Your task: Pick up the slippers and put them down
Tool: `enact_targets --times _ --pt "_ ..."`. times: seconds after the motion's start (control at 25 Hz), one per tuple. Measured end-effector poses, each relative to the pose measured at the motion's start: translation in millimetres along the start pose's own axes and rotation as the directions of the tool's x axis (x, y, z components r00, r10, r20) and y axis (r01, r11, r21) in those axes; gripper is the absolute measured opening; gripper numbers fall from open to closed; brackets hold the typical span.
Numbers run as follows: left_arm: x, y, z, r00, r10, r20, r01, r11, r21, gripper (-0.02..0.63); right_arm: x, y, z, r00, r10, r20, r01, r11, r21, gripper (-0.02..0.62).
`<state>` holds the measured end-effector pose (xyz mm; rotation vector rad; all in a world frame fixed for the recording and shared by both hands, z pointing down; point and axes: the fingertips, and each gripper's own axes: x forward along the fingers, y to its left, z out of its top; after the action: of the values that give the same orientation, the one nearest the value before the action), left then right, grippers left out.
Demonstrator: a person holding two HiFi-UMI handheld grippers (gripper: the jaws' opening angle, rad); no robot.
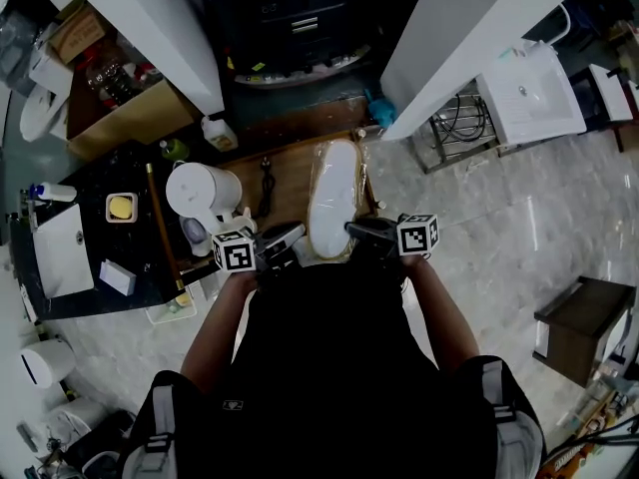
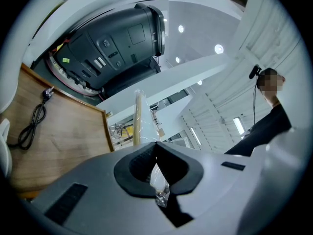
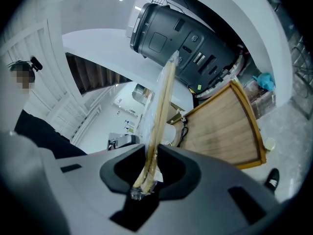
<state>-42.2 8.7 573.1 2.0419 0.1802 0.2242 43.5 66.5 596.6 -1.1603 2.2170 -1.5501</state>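
Plastic-wrapped slippers (image 1: 333, 196) hang above the wooden table (image 1: 290, 168), probably light and floppy; the left gripper (image 2: 157, 173) pinches only slippery film (image 2: 160, 187), the right gripper (image 3: 145, 175) clamps the 2 thin soles (image 3: 159, 116), a firmer hold

Round ceiling lights (image 2: 218, 48) are glaring overhead, washing the room pale. Both gripper views are bowing and darkening at their rims. The plastic-wrapped slippers (image 1: 332, 200) are gleaming, while the person's black top (image 1: 339, 367) is swallowing detail.
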Motion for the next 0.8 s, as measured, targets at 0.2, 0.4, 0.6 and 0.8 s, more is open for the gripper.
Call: enact_targets --times 0.2,0.4,0.6,0.8 --pt "1 -3 -4 1.0 -0.01 -0.024 0.011 1.0 0.016 0.012 0 3 -5 1.0 0.007 0.021 -0.007 1.0 -0.001 0.086" --pt "1 -5 -7 0.999 -0.013 -0.034 0.013 1.0 0.02 0.012 1 7 -9 0.999 0.015 0.032 -0.015 1.0 0.003 0.086" --pt "1 -6 -11 0.999 -0.005 -0.036 0.006 1.0 0.03 0.012 0 9 -13 0.999 0.015 0.032 -0.015 1.0 0.003 0.086" --pt "2 -6 -13 0.999 -0.004 -0.033 0.005 1.0 0.02 0.012 -2 7 -13 0.999 0.013 0.034 -0.013 1.0 0.006 0.086"
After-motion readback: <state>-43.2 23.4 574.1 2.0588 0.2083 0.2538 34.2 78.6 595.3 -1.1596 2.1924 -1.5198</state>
